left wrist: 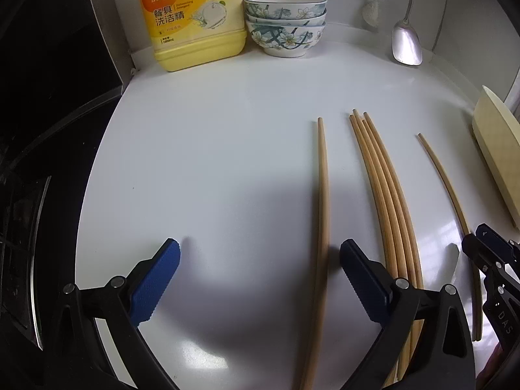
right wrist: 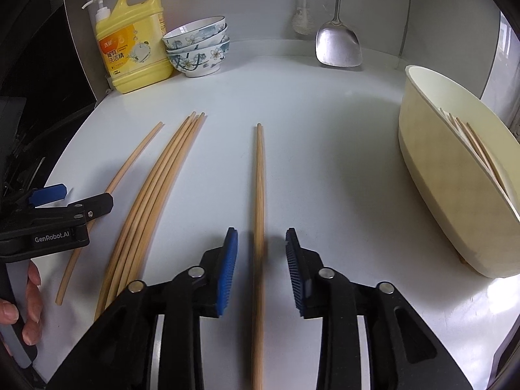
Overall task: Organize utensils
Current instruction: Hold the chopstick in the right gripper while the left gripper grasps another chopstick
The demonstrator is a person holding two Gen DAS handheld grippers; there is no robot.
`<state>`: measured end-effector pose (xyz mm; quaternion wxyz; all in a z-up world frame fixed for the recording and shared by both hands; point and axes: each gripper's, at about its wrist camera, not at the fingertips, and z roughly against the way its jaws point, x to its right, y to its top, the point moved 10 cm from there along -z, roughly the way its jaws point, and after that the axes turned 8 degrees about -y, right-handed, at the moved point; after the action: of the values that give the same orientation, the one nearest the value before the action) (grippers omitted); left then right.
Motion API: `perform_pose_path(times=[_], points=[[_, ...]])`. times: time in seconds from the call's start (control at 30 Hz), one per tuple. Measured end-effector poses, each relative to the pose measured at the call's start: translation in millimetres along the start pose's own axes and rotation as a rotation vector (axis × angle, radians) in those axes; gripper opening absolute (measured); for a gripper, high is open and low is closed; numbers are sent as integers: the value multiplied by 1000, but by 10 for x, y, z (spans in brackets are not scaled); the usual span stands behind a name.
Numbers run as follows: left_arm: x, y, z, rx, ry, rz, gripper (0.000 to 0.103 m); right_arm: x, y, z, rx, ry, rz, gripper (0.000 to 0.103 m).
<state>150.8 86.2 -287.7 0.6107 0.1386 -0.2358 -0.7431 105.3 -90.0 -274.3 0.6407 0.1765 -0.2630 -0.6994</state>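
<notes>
A single pair of chopsticks (right wrist: 259, 195) lies on the white table (right wrist: 325, 162) between the right gripper (right wrist: 261, 248)'s parted jaws, seemingly lined up for pickup toward the cream holder (right wrist: 432, 175) off their right side. Left of them rest bundled chopsticks (right wrist: 156, 188), where the left gripper (right wrist: 65, 200), marked "GenRobot.AI", hovers with jaws apart.

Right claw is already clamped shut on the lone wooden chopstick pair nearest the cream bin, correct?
Not quite. The right claw is open: its blue pads straddle the lone wooden chopstick pair with a gap on each side, as the right wrist view shows. That pair is indeed the one nearest the cream plastic bin, and it lies flat on the white countertop.
</notes>
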Motion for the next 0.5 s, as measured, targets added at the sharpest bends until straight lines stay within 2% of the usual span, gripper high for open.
perform_pose_path(times=[0.13, 0.3, 0.37, 0.43, 0.5], points=[[50, 64, -37, 14, -1, -32, 98, 6, 30, -53, -2, -23, 19, 31], [55, 72, -77, 9, -39, -12, 97, -57, 55, -67, 7, -29, 44, 31], [65, 59, -71, 13, -47, -17, 95, -94, 48, -58, 10, -19, 56, 24], [103, 47, -47, 20, -55, -30, 88, -136, 41, -47, 13, -21, 73, 9], [175, 33, -10, 26, -66, -50, 72, -161, 33, -39, 17, -33, 84, 7]])
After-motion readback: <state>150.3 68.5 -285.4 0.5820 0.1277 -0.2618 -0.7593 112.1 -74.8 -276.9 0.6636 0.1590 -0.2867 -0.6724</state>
